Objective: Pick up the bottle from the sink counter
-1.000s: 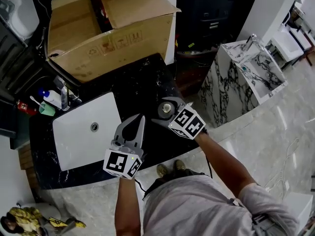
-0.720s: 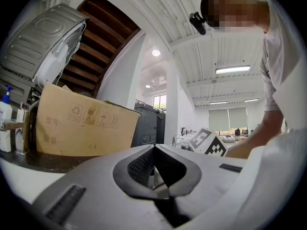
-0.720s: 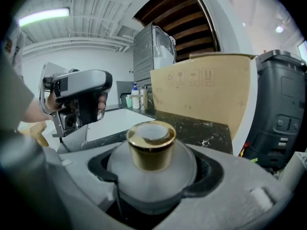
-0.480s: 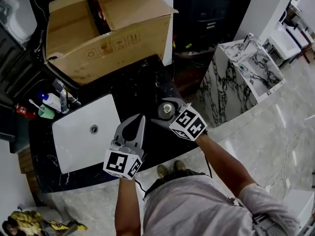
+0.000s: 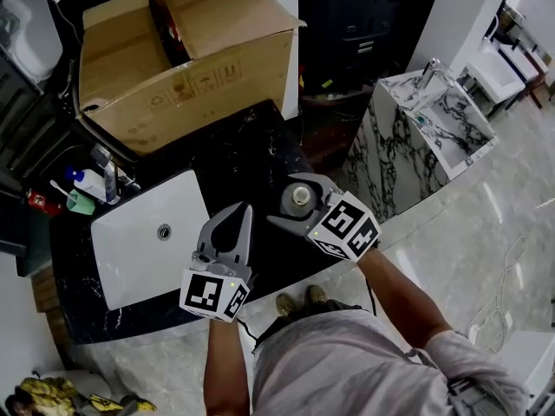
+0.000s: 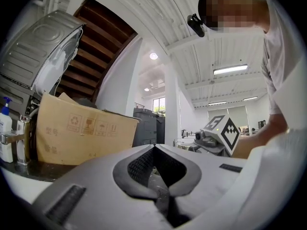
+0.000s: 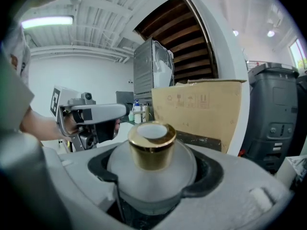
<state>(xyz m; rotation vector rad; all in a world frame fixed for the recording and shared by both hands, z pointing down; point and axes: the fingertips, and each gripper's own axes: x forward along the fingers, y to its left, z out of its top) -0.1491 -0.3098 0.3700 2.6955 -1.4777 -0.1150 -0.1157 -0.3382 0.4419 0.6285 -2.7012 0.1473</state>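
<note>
A frosted grey bottle [image 5: 299, 199] with a gold cap [image 7: 151, 143] sits between the jaws of my right gripper [image 5: 284, 199], which is shut on its round body [image 7: 152, 176] above the black sink counter [image 5: 251, 154]. In the head view my left gripper [image 5: 244, 208] hovers just left of it, over the counter's front part beside the white basin [image 5: 147, 237]. Its jaws meet at the tips with nothing between them. The right gripper view shows the left gripper [image 7: 96, 114] beyond the bottle.
A large open cardboard box [image 5: 182, 59] fills the back of the counter. A faucet [image 5: 108, 176], a blue-pump soap bottle [image 5: 87, 180] and a green cup [image 5: 80, 202] stand at the basin's far left. A marble washstand [image 5: 429, 124] stands to the right, across the floor.
My right gripper, with the bottle in it, has shifted a little right and nearer the head camera. The left gripper has stayed about where it was.
</note>
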